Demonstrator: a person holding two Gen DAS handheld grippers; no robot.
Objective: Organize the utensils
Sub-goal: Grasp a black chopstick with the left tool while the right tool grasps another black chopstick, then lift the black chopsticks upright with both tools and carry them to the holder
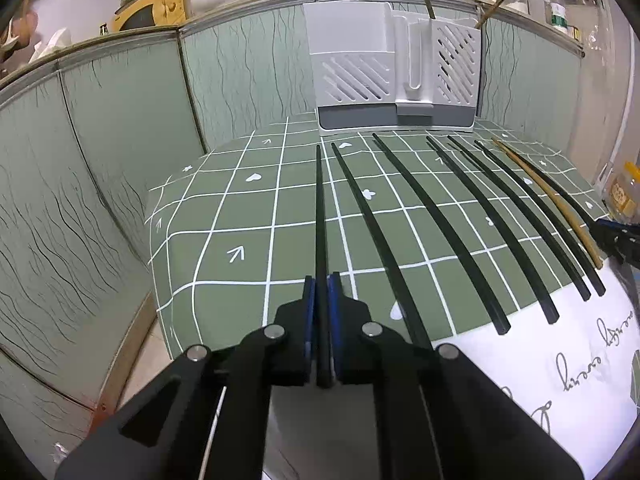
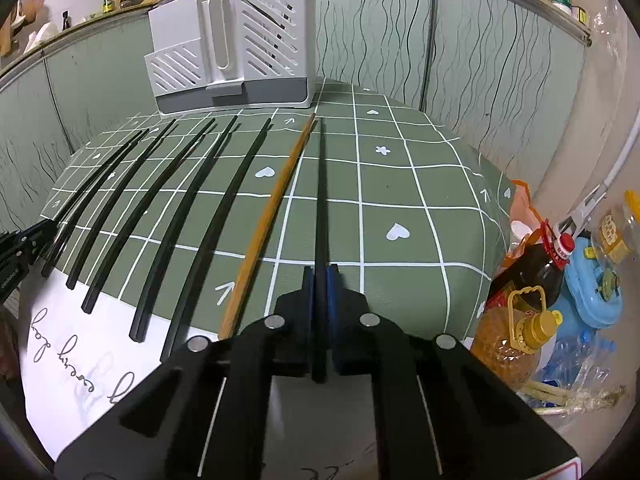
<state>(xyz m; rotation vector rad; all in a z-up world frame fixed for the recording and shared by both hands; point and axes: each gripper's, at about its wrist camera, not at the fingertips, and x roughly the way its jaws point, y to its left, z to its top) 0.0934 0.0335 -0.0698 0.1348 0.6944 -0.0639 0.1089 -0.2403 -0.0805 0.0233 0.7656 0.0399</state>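
Open green checked tablecloth fills the left half of the left wrist view. A row of black chopsticks crosses centre to right. The white utensil holder blocks top centre; oil bottles crowd the right wrist view's lower right.

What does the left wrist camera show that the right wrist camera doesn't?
Only the left wrist view shows the left claw shut on the leftmost black chopstick. Only the right wrist view shows the right claw shut on the rightmost black chopstick, plus oil bottles beside the table. Both show the white utensil holder, the bamboo chopstick and the green tablecloth.
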